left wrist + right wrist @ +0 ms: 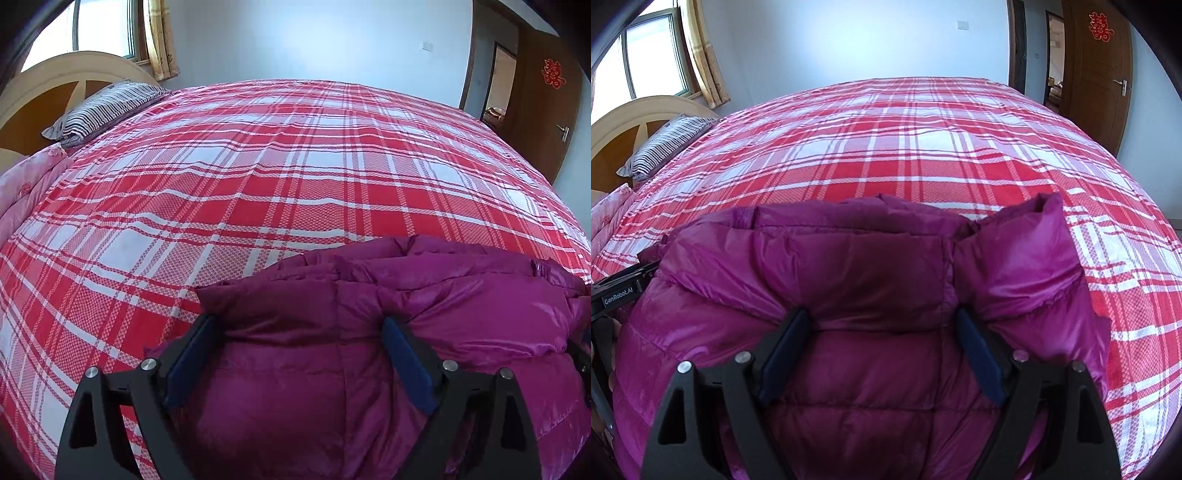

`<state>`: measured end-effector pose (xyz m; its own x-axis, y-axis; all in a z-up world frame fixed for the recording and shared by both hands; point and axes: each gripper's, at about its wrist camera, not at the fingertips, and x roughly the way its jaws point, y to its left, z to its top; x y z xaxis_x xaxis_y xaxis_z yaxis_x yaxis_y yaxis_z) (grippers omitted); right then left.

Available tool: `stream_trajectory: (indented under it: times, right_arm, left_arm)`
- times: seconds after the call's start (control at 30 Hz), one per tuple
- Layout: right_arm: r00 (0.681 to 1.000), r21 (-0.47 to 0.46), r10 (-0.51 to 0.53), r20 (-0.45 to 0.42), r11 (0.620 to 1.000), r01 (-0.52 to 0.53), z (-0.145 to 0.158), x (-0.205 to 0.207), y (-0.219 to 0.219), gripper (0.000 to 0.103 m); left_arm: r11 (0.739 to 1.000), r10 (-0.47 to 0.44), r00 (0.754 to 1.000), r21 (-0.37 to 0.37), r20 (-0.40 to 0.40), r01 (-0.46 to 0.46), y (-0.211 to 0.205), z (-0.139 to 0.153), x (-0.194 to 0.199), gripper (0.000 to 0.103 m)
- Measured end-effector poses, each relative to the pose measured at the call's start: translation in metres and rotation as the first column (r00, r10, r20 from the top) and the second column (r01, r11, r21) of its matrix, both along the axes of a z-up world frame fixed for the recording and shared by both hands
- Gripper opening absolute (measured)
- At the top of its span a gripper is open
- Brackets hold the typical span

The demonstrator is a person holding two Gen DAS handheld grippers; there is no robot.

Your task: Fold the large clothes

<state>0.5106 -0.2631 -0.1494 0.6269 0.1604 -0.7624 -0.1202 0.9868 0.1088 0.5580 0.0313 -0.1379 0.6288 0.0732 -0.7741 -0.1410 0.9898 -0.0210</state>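
Note:
A puffy magenta down jacket lies folded on the red-and-white plaid bedspread at the near edge of the bed. My left gripper stands wide open over the jacket's left end, a thick fold bulging between its blue pads. In the right wrist view the jacket fills the foreground, with a folded sleeve sticking up at the right. My right gripper is also wide open, straddling a fold of the jacket. The left gripper's black body shows at that view's left edge.
A striped pillow and a pink floral quilt lie at the bed's left end by the wooden headboard. The plaid bedspread stretches far beyond the jacket. A brown door stands open at the back right.

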Motion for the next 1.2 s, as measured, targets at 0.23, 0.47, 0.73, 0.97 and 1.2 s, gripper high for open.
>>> stream_trajectory:
  times: [0.23,0.47,0.73,0.97,1.2]
  right_arm:
    - [1.000,-0.009,-0.002,-0.010,1.000,0.002,-0.001,0.002,0.002,0.088]
    - [1.000,-0.033,-0.005,-0.016,0.999,0.005,-0.003,0.005,0.005,0.090]
    - [1.000,-0.039,-0.005,-0.023,0.999,0.004,-0.004,0.006,0.006,0.092]
    - [1.000,-0.032,-0.011,-0.026,0.999,0.010,-0.004,0.009,0.005,0.093]
    - [0.997,-0.063,-0.079,-0.022,0.995,0.077,0.010,-0.003,0.011,0.092]
  left_arm:
    - [1.000,0.014,1.000,0.014,-0.019,-0.014,0.000,-0.003,0.003,0.098]
    - [0.996,0.023,0.999,0.085,0.022,-0.025,-0.012,0.022,-0.012,0.098]
    - [0.957,-0.163,0.980,0.262,0.116,0.128,-0.089,0.048,-0.057,0.098]
    - [0.971,-0.095,0.995,0.220,-0.001,0.093,-0.083,0.008,-0.026,0.102]
    - [0.976,-0.090,0.996,0.201,-0.003,0.088,-0.084,0.001,-0.033,0.102]
